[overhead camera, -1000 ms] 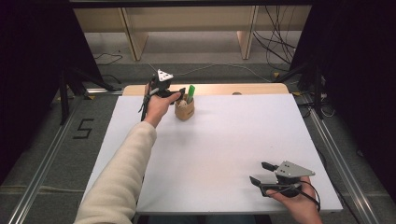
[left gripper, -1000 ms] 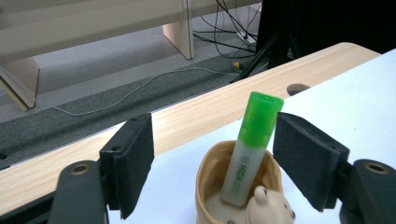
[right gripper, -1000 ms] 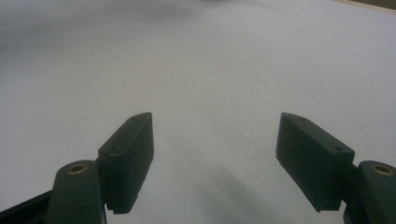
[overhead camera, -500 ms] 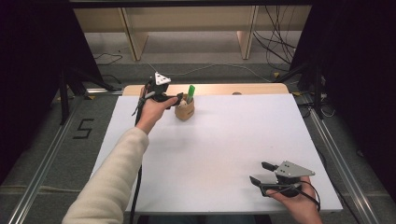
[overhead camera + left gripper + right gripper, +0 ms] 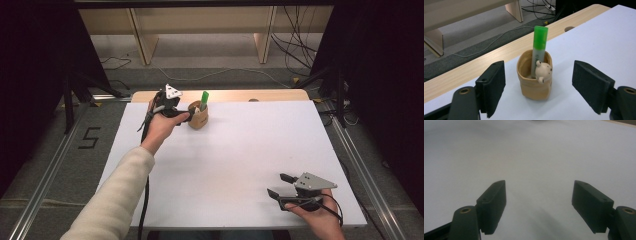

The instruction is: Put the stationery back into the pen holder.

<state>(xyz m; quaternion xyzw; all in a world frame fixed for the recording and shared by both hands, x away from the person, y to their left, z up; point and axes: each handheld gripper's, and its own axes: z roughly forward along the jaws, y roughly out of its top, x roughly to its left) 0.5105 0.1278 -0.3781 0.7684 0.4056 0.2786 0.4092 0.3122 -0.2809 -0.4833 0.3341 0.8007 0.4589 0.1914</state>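
Highlighter (image 5: 539,47), green-capped, stands upright in a small tan cup (image 5: 533,85) near the table's (image 5: 240,165) far edge, just ahead of the left gripper (image 5: 539,87). That gripper's jaws gape wide, holding nothing, the cup framed between them but untouched.

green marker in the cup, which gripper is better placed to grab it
Left. The left gripper is open, facing the cup holding the green marker. The right gripper sits at the table's near edge.

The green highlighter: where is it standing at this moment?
In the high view, the green highlighter stands in the tan cup at the table's far left, beside the open left gripper.
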